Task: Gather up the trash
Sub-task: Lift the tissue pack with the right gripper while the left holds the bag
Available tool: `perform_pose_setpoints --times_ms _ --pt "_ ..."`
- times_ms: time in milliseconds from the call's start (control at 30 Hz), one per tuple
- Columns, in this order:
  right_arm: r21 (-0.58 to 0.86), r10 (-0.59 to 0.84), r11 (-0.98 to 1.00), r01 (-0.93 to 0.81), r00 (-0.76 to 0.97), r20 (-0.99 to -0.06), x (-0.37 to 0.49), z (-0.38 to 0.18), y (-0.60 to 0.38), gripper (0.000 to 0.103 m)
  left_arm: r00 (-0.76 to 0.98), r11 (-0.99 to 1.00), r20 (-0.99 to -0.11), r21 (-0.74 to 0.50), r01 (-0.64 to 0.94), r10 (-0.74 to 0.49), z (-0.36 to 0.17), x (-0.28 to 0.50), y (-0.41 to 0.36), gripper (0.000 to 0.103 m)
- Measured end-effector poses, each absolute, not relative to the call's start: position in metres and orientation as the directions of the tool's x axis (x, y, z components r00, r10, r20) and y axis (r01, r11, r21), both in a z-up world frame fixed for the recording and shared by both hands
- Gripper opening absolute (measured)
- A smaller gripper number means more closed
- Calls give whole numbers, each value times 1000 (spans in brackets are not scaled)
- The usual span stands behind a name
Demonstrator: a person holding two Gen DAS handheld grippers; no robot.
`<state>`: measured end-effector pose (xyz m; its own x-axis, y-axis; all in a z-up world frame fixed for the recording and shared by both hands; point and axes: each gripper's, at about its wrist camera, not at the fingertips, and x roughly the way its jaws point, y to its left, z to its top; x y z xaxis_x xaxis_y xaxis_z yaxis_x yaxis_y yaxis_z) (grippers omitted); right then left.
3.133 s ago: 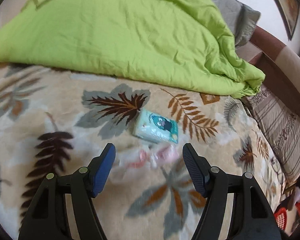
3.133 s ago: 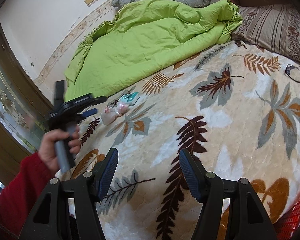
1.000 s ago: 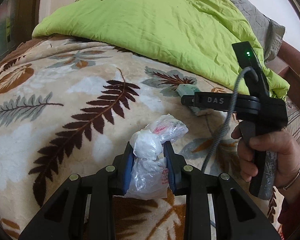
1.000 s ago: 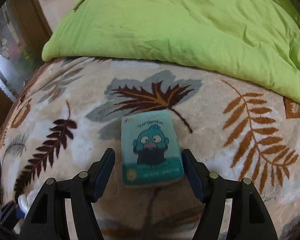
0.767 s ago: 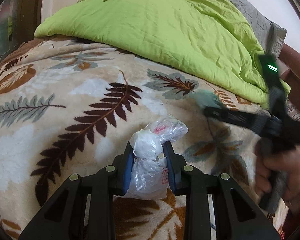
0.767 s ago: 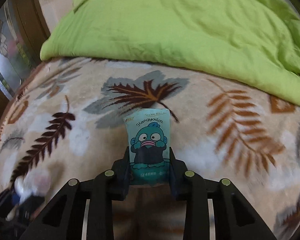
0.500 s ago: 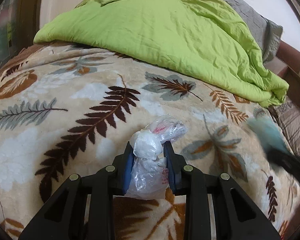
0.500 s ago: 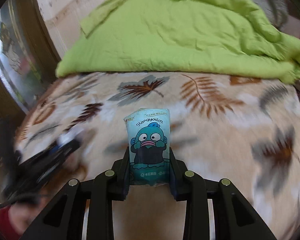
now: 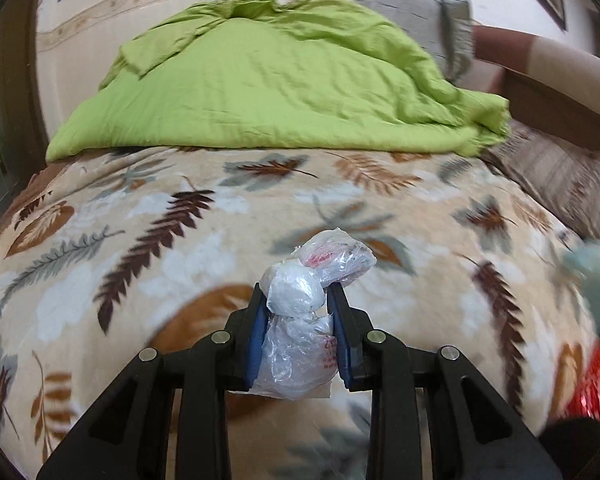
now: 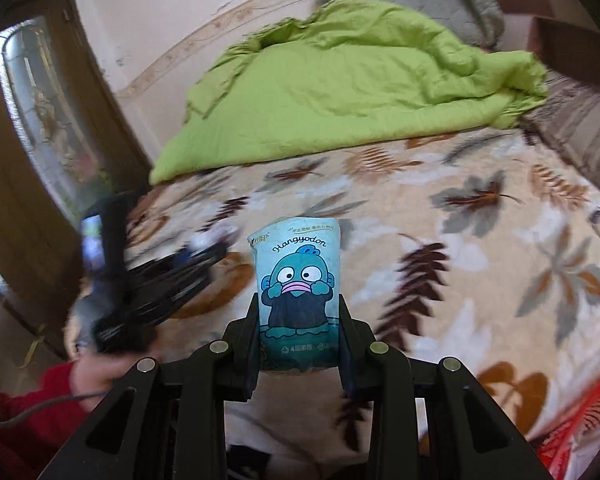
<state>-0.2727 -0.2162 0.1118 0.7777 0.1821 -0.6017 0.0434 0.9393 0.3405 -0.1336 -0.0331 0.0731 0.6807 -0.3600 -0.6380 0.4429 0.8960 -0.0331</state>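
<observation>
Fingers clamped both sides: left gripper (image 9: 298, 334) on crumpled plastic bag (image 9: 306, 312), right gripper (image 10: 299, 334) on tissue packet (image 10: 296, 280), both above leaf-print blanket (image 9: 180, 248). Carry level toward red basket (image 10: 580, 420); release over it.

A cream plush bed blanket (image 9: 100, 272) carries brown, rust and grey leaf prints. A plain lime-green quilted duvet (image 9: 260, 92) lies crumpled on it. The pale teal tissue packet (image 10: 298, 280) shows a turquoise cartoon fish with pink lips. The clear crinkled plastic bag (image 9: 300, 312) bears red print.
</observation>
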Motion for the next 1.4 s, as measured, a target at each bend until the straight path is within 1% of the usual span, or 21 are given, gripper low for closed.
perform_pose_setpoints --times_ms 167,233,333,567,900,1400 --pt "330 119 937 114 785 -608 -275 91 -227 34 676 872 -629 -4 490 -384 75 -162 -38 28" --pt "360 134 925 121 784 -607 -276 86 -232 34 681 869 -621 0 495 -388 77 -167 -39 28" --pt "371 118 915 159 774 -623 -276 82 -239 34 682 869 -617 -5 494 -392 77 -170 -42 28" --pt "400 116 896 190 772 -625 -279 77 -247 34 676 865 -624 -1 502 -393 75 -176 -45 28" --pt "366 94 910 192 766 -636 -278 78 -240 34 671 856 -626 10 517 -398 69 -181 -50 28" --pt "358 86 913 197 763 -641 -277 78 -239 34 660 858 -637 -7 513 -399 65 -177 -48 28"
